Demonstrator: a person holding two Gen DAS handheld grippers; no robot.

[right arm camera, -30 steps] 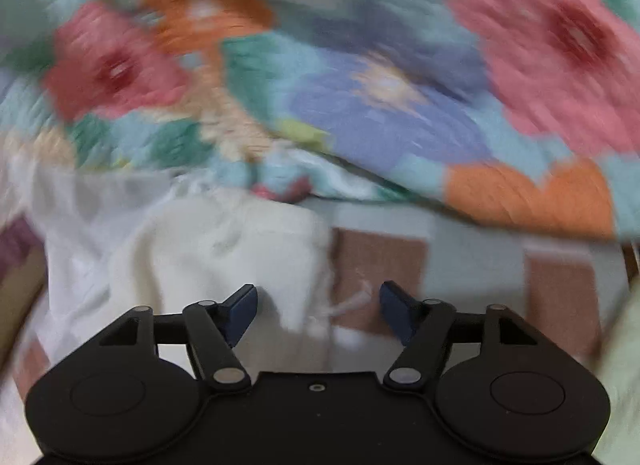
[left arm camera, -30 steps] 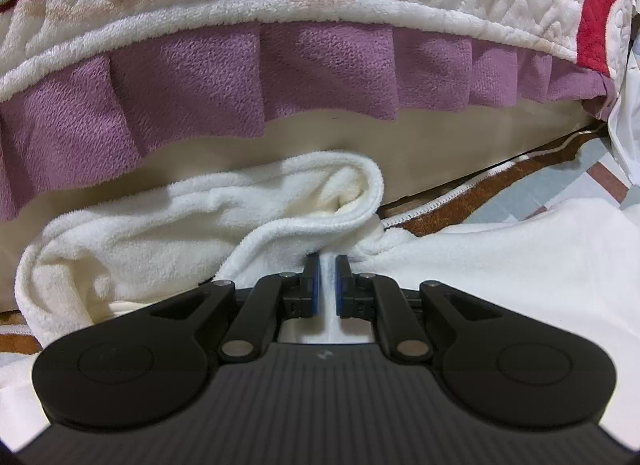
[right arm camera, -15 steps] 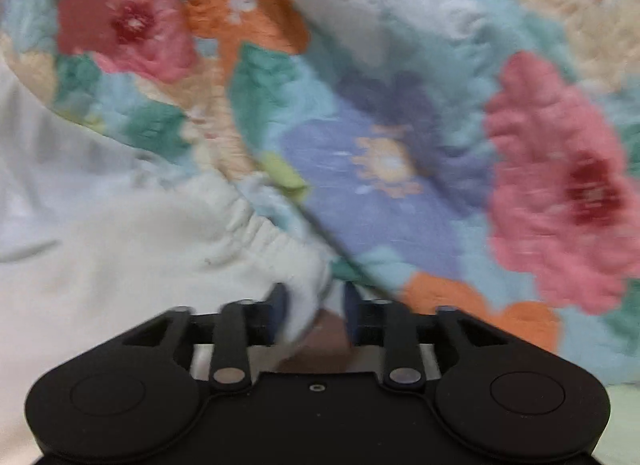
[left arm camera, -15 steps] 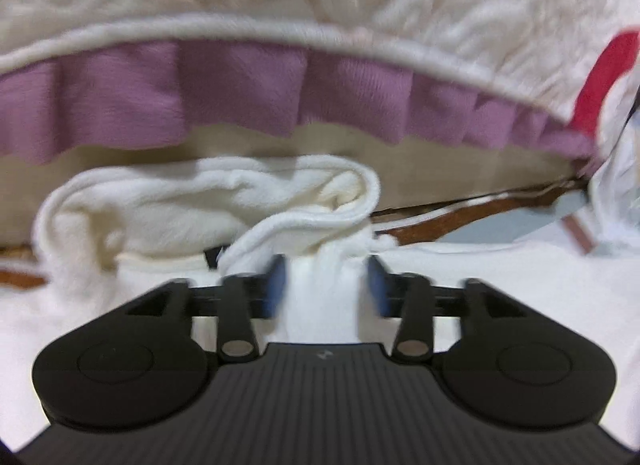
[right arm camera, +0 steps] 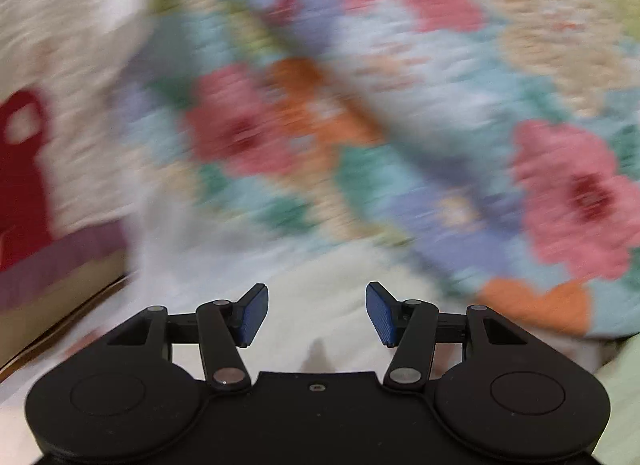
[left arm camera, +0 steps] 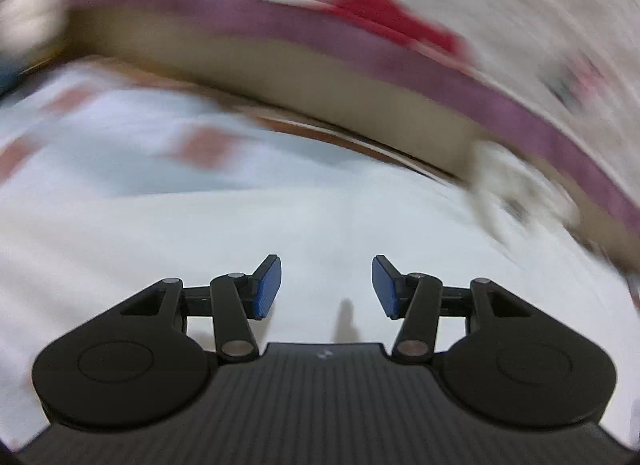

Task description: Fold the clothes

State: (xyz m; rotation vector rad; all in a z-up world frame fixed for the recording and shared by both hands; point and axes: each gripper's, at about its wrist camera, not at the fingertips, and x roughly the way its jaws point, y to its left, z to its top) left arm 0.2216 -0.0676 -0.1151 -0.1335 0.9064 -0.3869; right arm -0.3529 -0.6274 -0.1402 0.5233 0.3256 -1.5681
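White garment [left arm camera: 320, 225] (blurred) lies on checked bedsheet [left arm camera: 120, 153].

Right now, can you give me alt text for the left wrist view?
The left gripper is open with nothing between its blue fingers, over a white garment. Behind, motion-blurred, is a purple-frilled quilt edge.

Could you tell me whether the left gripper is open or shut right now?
Open. The left gripper shows its blue pads well apart, having just been opening, with nothing between them; only the white garment lies beyond.
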